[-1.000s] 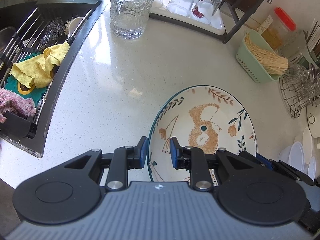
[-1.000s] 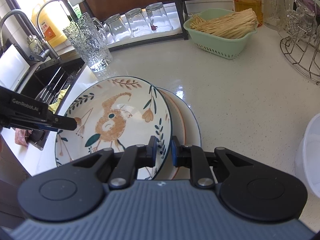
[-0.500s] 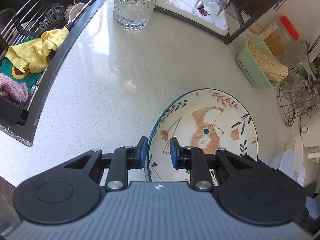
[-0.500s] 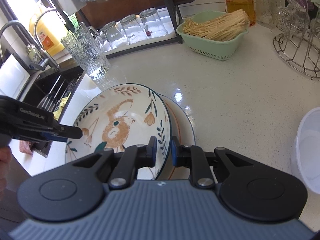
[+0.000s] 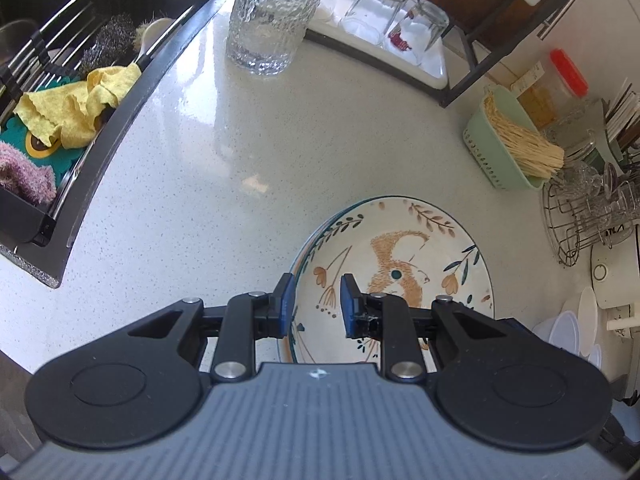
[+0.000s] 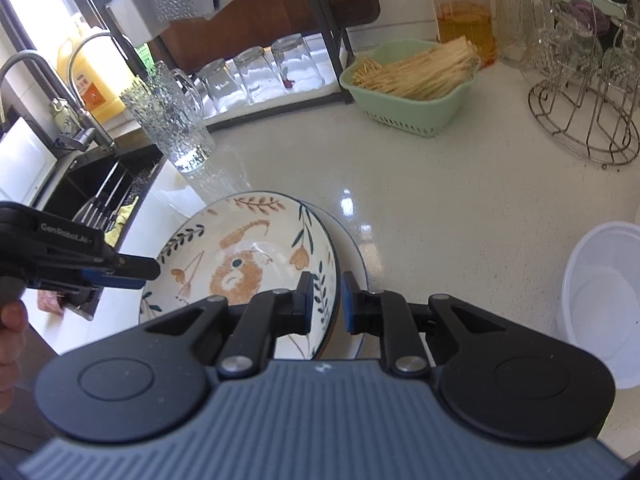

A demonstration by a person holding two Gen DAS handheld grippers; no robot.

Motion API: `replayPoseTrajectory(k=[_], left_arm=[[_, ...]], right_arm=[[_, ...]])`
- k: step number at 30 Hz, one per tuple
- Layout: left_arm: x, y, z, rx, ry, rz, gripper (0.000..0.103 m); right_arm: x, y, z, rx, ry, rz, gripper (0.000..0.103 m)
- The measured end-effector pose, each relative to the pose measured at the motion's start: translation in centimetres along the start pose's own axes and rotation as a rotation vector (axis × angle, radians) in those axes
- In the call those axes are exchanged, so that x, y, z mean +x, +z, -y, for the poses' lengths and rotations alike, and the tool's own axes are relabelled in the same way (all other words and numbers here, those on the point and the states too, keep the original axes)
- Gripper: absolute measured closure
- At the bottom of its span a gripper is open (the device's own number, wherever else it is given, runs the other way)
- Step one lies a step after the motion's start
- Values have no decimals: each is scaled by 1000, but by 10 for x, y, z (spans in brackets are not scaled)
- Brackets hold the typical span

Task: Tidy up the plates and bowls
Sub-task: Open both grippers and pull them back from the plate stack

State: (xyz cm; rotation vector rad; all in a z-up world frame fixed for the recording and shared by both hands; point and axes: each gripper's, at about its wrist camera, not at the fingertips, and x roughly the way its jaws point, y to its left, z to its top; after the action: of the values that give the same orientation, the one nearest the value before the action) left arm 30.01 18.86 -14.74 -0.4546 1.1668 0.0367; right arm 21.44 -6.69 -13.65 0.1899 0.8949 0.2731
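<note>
both grippers, left and right, pinch opposite rims of the squirrel plate, which sits over another plate

The lower plate showed only as a crescent of rim at the right of the squirrel plate; the rest lay hidden beneath it. In the left wrist view that lower plate was a thin sliver at the left edge. The near part of the squirrel plate was covered by the left gripper, and in the other view by the right gripper. Whether either gripper's pads touched the rim could not be told. The white tub was cut off by the right edge. The pitcher lost its top at the frame's far edge.
</note>
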Motion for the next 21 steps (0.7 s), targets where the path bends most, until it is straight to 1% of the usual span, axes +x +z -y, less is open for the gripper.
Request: replayPoseTrajectory(k=[6, 9, 13, 17, 21], left_arm=[[-20, -6, 15, 52, 24, 76, 76], [-32, -12, 29, 121, 63, 125, 76], [-53, -24, 46, 185, 74, 192, 76], [-73, -38, 61, 223, 61, 243, 76], [-89, -56, 74, 256, 23, 282, 76]], right_arm=[[-24, 5, 0, -6, 16, 53, 85], [-39, 8, 0, -10, 23, 88, 85], [-59, 9, -2, -31, 36, 128, 85], [-80, 8, -2, -55, 40, 164, 85], [-98, 0, -1, -81, 29, 202, 85]])
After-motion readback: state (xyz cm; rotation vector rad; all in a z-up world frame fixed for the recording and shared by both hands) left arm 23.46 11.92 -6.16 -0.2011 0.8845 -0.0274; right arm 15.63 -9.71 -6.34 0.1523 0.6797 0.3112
